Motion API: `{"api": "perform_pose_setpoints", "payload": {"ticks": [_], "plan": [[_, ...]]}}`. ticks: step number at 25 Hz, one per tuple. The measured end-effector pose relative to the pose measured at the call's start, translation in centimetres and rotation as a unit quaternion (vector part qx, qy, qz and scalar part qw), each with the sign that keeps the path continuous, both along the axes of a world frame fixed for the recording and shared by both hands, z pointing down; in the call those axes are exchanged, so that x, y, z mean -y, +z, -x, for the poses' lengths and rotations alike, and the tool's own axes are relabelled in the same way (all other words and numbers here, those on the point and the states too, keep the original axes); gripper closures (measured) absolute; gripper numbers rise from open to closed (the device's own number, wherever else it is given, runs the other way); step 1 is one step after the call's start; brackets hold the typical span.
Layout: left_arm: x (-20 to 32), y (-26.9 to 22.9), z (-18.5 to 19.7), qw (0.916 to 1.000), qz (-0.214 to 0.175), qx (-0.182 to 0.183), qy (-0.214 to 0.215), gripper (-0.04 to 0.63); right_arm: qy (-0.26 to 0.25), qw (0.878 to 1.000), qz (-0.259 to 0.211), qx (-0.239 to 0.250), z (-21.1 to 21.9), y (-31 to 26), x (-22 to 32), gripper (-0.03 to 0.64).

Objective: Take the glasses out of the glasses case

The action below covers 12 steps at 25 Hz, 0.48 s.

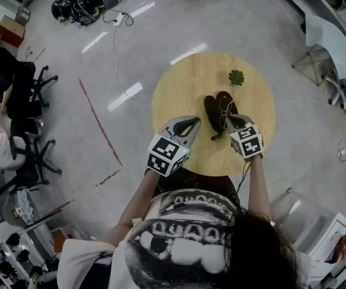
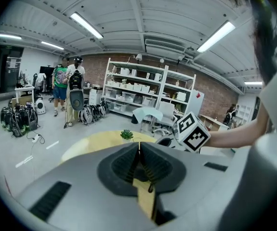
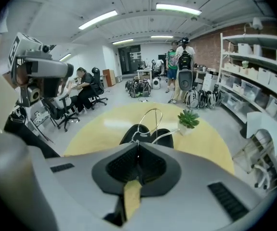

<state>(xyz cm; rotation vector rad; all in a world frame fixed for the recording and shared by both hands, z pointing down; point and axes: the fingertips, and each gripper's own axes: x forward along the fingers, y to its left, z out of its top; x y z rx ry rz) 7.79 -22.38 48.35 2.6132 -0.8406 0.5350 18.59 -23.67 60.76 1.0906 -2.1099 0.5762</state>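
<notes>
Our right tongs (image 3: pixel 138 142) pinch thin wire glasses (image 3: pixel 152 109) over the open black case (image 3: pixel 128 134). Our left tongs (image 2: pixel 138 144) are clenched empty, and a plant (image 3: pixel 189 119) stands right of centre on the bench (image 3: pixel 95 129).

Person's in a white tee (image 1: pixel 185 233) with a big black graphic print. Left gripper (image 1: pixel 195 121) and right gripper (image 1: pixel 227 118): pale grey shells, black ribbed pads (image 2: pixel 126 165), checkered black-and-white marker cubes (image 1: pixel 168 154).
</notes>
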Motion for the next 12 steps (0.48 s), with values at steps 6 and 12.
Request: {"api": "perform_pose_setpoints", "payload": {"ticks": [6, 12], "plan": [[-0.5, 0.0, 0.8, 0.9996, -0.003, -0.004, 0.029, 0.580, 0.035, 0.999, -0.031, 0.016, 1.5, -2.9, -1.0, 0.612], [-1.2, 0.0, 2.2, 0.9978, -0.008, -0.009, 0.065, 0.580, 0.062, 0.996, -0.053, 0.023, 4.0, -4.8, -2.7, 0.612]]}}
